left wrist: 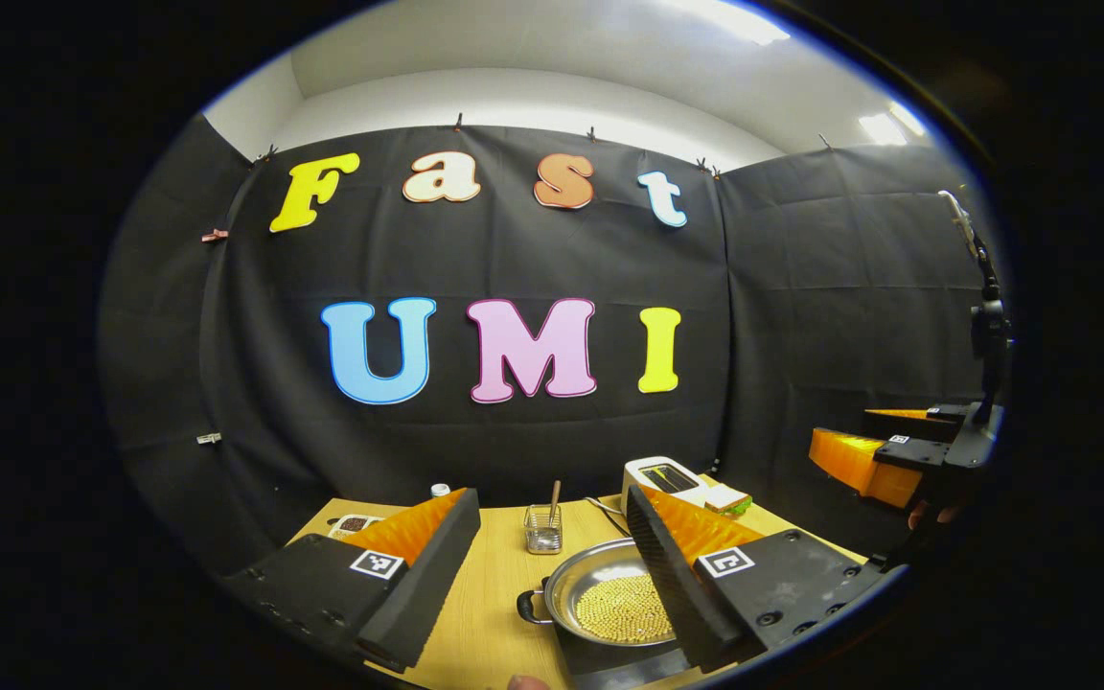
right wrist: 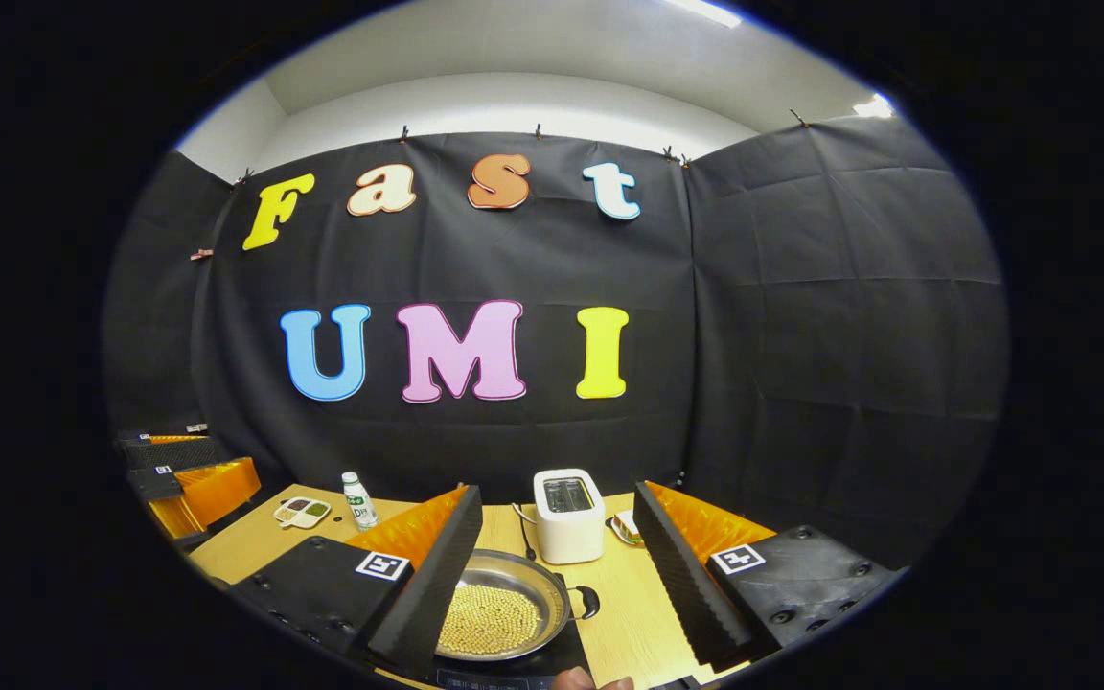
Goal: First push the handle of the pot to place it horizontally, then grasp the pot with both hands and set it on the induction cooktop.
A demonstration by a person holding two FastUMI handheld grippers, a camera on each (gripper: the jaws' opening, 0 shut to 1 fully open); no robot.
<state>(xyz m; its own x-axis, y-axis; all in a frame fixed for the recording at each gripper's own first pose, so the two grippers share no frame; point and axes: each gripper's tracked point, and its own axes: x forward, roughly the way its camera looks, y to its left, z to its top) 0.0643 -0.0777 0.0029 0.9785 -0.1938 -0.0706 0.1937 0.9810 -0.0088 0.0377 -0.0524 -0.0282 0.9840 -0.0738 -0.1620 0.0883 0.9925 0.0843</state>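
Observation:
A steel pot (left wrist: 609,599) with small yellow beads in it rests on the black induction cooktop (left wrist: 614,663). In the left gripper view one loop handle (left wrist: 531,608) points left. The right gripper view has the pot (right wrist: 496,606) low in the middle on the cooktop (right wrist: 514,676), its loop handle (right wrist: 586,602) pointing right. My left gripper (left wrist: 549,498) hangs open above the pot without touching it. Over the pot's right side, my right gripper (right wrist: 557,491) is open too. Each gripper also appears off to the side in the other's view: right gripper (left wrist: 844,428), left gripper (right wrist: 226,458).
On the wooden table (right wrist: 629,613) a white toaster (right wrist: 566,513) stands behind the pot, with a sandwich (right wrist: 624,525) beside it. A glass with a stick (left wrist: 542,527), a small bottle (right wrist: 357,500) and a divided dish (right wrist: 301,511) stand farther back and left.

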